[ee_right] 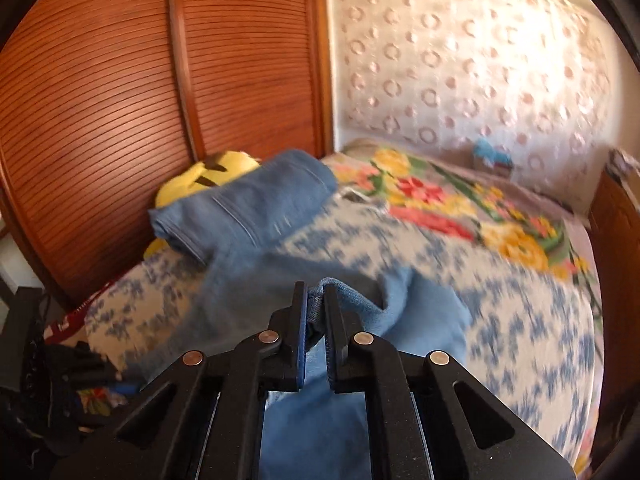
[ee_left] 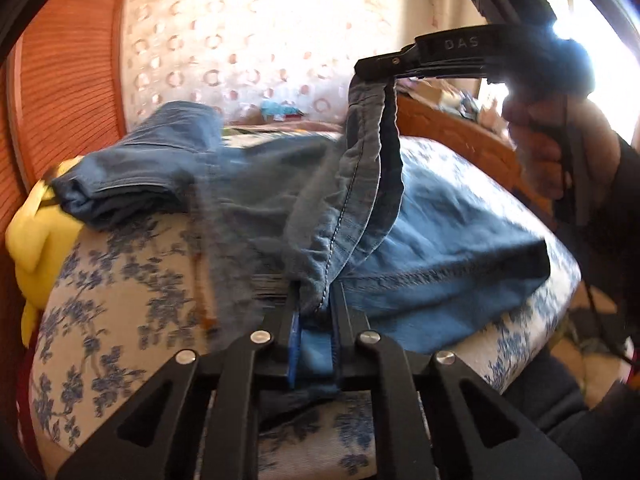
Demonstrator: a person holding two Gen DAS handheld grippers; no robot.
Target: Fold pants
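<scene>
Blue denim pants (ee_left: 420, 240) lie on a bed with a blue-flowered white cover (ee_left: 120, 300). My left gripper (ee_left: 316, 300) is shut on a seamed edge of the pants near the bed's front. In the left wrist view my right gripper (ee_left: 362, 70) is raised at the upper right, shut on another part of the hem, which hangs down from it in folds. The right wrist view shows that right gripper (ee_right: 316, 296) pinching a bunch of denim (ee_right: 320, 304), with the pants (ee_right: 340, 360) trailing below.
A second folded pair of jeans (ee_right: 248, 204) rests on a yellow plush toy (ee_right: 204, 178) by the slatted wooden wardrobe (ee_right: 100, 100). A flowered blanket (ee_right: 460, 208) covers the far bed. A person's hand (ee_left: 560, 148) grips the right tool. A wooden bed frame (ee_left: 460, 136) runs along the right.
</scene>
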